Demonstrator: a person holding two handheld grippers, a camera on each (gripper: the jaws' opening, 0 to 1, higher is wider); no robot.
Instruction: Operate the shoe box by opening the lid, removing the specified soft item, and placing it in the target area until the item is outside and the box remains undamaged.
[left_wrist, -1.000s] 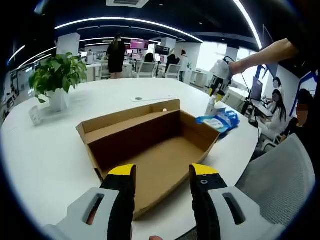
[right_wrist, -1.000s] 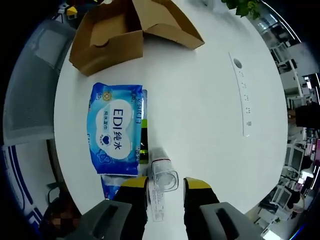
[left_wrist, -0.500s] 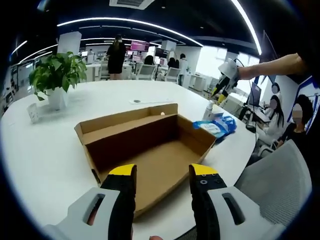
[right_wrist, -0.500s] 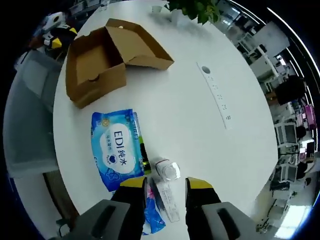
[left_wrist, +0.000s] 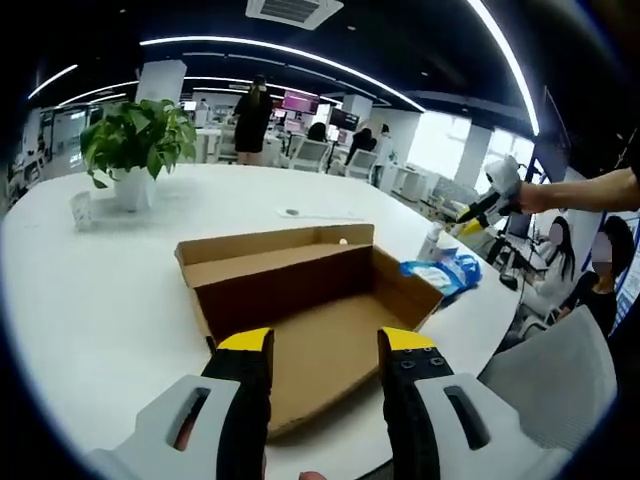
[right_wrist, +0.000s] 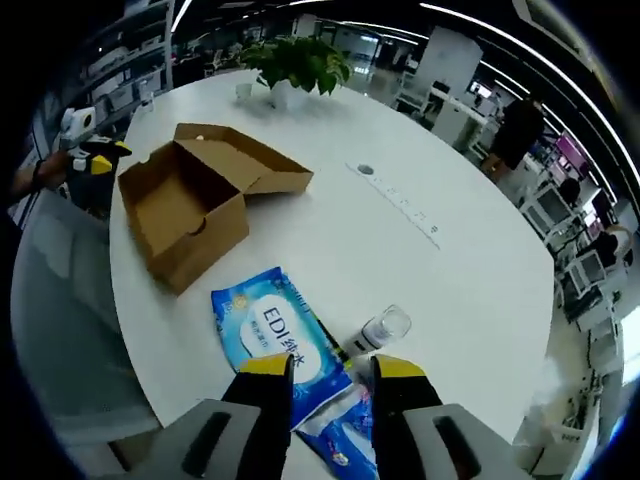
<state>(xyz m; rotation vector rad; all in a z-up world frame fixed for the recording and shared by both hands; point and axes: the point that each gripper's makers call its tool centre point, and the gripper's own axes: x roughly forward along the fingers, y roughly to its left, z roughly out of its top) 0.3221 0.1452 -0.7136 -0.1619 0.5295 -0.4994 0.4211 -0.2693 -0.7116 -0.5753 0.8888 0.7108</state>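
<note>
One potted plant (left_wrist: 138, 150) behind box (left_wrist: 310, 310), wipes (right_wrist: 283, 340) beside bottle (right_wrist: 380, 330)

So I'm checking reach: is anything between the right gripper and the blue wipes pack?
Nothing visible: the right gripper hangs open right above the blue wipes pack, with a small clear bottle beside it.

Open box (left_wrist: 320, 300) interior (walls around)

Open box (left_wrist: 310, 300) lay ahead of left gripper (left_wrist: 325, 345); wipes pack (left_wrist: 437, 272) right of it (bottle (left_wrist: 430, 241) behind).
</note>
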